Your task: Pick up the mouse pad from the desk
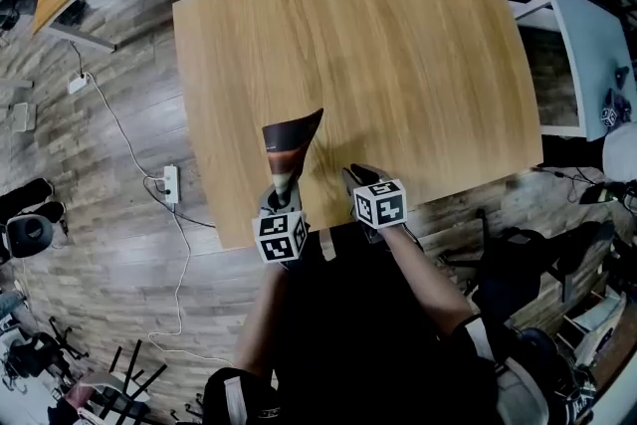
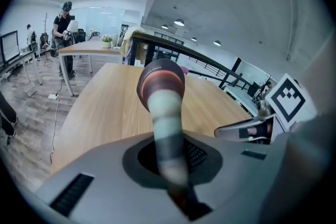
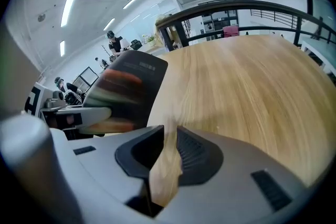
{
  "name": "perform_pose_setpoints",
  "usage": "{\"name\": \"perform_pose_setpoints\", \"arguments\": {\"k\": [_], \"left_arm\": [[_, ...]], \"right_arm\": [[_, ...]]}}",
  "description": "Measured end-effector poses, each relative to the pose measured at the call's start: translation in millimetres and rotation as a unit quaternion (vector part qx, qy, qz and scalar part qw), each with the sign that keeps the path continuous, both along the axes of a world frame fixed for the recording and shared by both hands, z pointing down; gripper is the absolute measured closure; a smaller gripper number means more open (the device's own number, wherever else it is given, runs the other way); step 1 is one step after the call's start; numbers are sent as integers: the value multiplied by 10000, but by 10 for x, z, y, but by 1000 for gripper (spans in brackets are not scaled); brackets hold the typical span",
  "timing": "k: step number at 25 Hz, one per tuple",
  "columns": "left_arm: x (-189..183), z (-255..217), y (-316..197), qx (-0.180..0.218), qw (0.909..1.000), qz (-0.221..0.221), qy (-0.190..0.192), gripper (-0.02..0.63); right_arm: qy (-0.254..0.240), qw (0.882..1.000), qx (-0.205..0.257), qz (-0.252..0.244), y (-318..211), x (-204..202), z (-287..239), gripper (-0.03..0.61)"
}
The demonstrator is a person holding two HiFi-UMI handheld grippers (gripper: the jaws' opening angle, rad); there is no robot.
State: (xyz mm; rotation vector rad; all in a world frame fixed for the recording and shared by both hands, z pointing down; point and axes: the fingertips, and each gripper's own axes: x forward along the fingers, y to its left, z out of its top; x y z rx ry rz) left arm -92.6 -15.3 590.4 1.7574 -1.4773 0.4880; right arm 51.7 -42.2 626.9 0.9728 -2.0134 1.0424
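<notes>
The mouse pad (image 1: pixel 291 142) is off the table (image 1: pixel 398 55), above its near edge. It is pinched at 1 end by the left gripper (image 1: pixel 283 197) and curls up and away from it like a loose cone. In the left gripper view the 2 jaws are closed tight on the pad, whose banded face rolls upward from them into a rounded, dark-rimmed top. The right gripper (image 1: pixel 360 179) hangs just beside the left. Its jaws are narrow, with only a thin slit between them, and nothing is in that slit but the wood grain of the table beyond. From the right gripper view the pad's dark underside shows to the left, apart from these jaws.

The lift itself looks nearly done, judging by how the pad appears clear of the wood. What matters now is a steady carry. The pad is soft and held by a small bite at 1 end, so a quick swing could make the free end flop and drag the pinched edge out. A firm clamp and a smooth, mostly upward rise should suit it best. The right gripper is best left clear of the curl, unless the pad starts to sag. In that case its jaws would need to spread before taking the free edge.
</notes>
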Motion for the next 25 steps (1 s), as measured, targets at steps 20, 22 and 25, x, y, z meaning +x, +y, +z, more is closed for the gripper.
{"name": "perform_pose_setpoints", "arguments": {"k": [20, 22, 25], "left_arm": [[-304, -1112, -240, 964, 9949, -304, -69, 569], [-325, -1252, -267, 1113, 9931, -363, -57, 569], [-346, -1450, -306, 1348, 9899, -440, -37, 569]], "right_arm": [[-398, 9919, 1154, 337, -512, -93, -1075, 546], [-495, 9886, 1373, 363, -571, -103, -1261, 546], [-629, 9810, 1798, 364, -643, -112, -1558, 548]]}}
